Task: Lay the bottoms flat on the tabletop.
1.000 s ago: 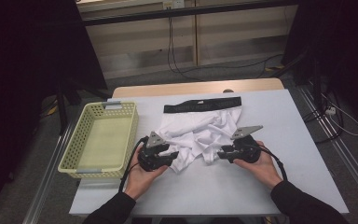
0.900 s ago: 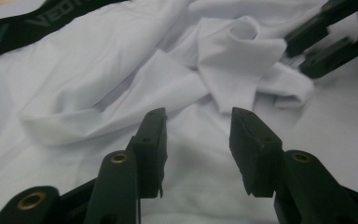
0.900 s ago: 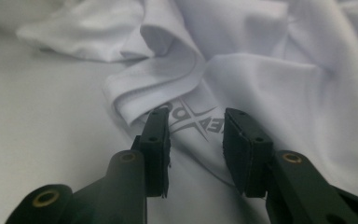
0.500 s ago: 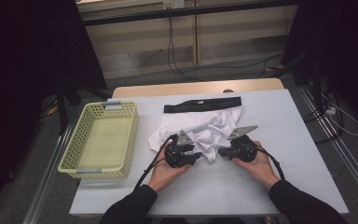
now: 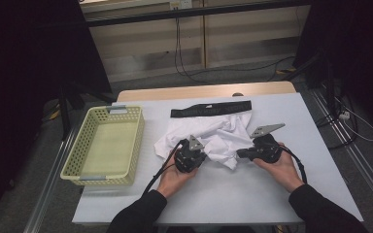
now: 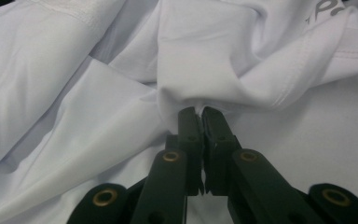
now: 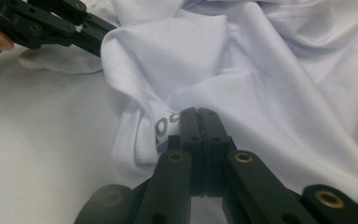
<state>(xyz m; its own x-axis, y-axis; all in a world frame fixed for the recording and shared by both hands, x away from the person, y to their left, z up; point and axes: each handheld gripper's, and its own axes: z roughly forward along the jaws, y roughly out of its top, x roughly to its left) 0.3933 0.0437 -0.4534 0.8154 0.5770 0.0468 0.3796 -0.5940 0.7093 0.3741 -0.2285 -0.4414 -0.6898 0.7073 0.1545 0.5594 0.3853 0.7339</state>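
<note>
Nearest: L gripper (image 5: 197, 156) w/ jaws pressed together, pinching a fold of the white shorts (image 5: 209, 136) at the near hem, per left gripper view (image 6: 200, 112). R gripper (image 5: 239, 154) likewise clamped on the other near hem, by the printed edge (image 7: 198, 112); both grips low and apart, prob. to lift and fold hem toward waistband. Shorts lying crumpled mid-table (image 5: 252, 194), between the two grippers, legs bunched. Farther back: black waistband (image 5: 211, 109) flat, straight, away from the hands, so likely the fold target. Off to the left: yellow basket (image 5: 79, 148), near but apart from shorts, prob. drop spot.
</note>
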